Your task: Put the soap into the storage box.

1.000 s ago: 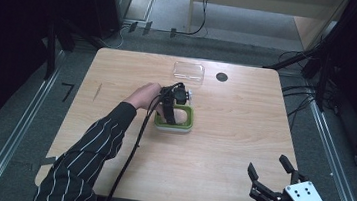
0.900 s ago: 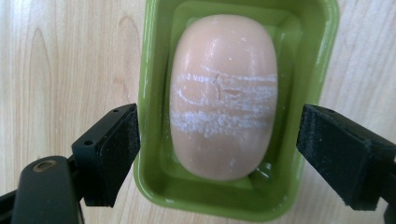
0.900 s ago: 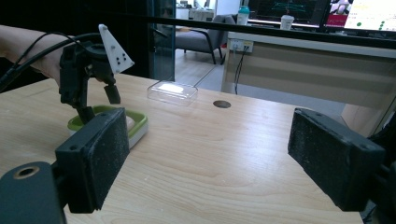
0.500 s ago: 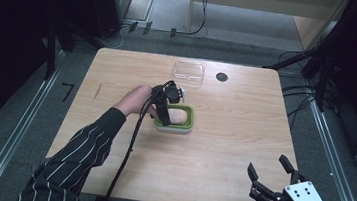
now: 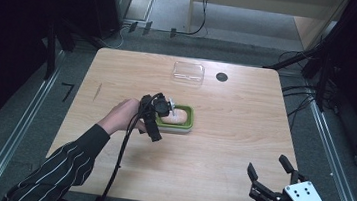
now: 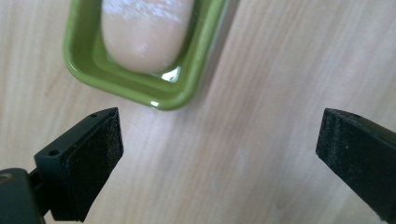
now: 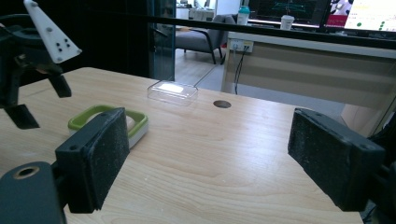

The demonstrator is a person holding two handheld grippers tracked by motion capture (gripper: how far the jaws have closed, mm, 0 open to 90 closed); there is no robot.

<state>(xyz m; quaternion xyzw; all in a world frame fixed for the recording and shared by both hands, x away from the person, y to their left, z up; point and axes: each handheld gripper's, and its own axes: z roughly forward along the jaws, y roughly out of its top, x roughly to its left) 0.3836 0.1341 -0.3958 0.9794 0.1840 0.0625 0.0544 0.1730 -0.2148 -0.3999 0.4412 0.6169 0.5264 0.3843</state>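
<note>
On a light wooden table (image 5: 223, 135), a pale pink oblong bar (image 5: 179, 115) lies inside a shallow green rectangular dish (image 5: 187, 126) near the centre. The left gripper (image 5: 153, 123) hangs just left of the dish; its jaws have just been opening and stand wide, with nothing between them. The right gripper (image 5: 270, 176) waits at the near right edge, jaws wide apart and bare. A clear plastic lid (image 5: 188, 73) lies at the far side.
</note>
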